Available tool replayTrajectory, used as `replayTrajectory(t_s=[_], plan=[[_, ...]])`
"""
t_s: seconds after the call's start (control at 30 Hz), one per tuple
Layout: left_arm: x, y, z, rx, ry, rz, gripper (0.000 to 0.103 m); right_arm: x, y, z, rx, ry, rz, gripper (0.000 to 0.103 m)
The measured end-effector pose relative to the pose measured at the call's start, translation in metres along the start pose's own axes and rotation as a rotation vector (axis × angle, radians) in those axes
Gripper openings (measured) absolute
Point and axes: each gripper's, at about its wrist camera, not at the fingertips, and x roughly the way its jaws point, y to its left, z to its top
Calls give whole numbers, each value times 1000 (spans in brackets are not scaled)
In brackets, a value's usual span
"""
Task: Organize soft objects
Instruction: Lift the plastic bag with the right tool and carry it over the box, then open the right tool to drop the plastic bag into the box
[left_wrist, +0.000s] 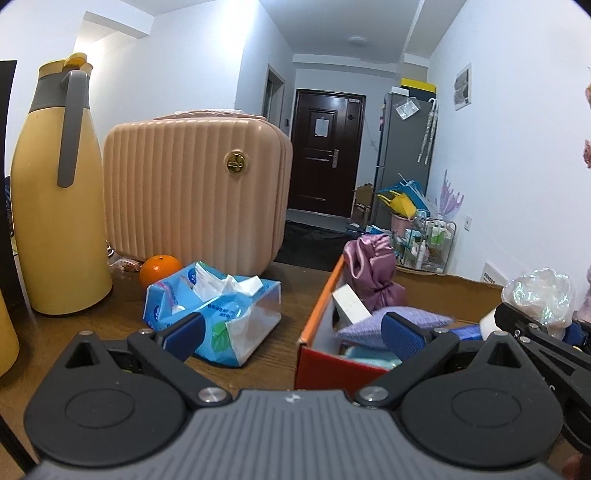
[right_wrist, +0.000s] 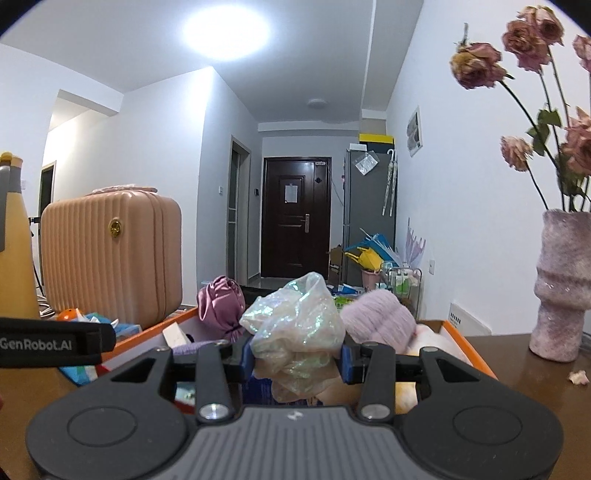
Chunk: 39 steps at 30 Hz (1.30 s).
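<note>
While the right claw (right_wrist: 297, 360) clamps an iridescent bag (right_wrist: 295, 325), the orange box (left_wrist: 317, 314) holds a purple pouch (left_wrist: 373, 273); left claw (left_wrist: 291, 328) apart.

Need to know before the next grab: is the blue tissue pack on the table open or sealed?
Open. The tissue pack has a torn top, with white tissues sticking out.

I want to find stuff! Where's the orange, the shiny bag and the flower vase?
orange (left_wrist: 160, 270), left wrist view, on its round front.
shiny bag (right_wrist: 295, 317), right wrist view, on its crinkled middle, above the fingers.
flower vase (right_wrist: 561, 280), right wrist view, on its fuzzy pink body.
</note>
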Motion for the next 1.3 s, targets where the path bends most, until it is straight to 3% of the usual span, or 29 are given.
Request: replayTrajectory(t_s=[0.4,0.83,1.2,1.3], plan=[[30,7,12,-16,-11,38,103,42,5,7,-23,-17,-4,42],[49,12,18,-3,-16,52,103,60,5,6,-31,-2,3,42],[51,14,18,5,-15,57,103,65,6,11,-34,1,2,48],[51,14,17,6,-14,57,103,65,6,11,-39,1,7,56]])
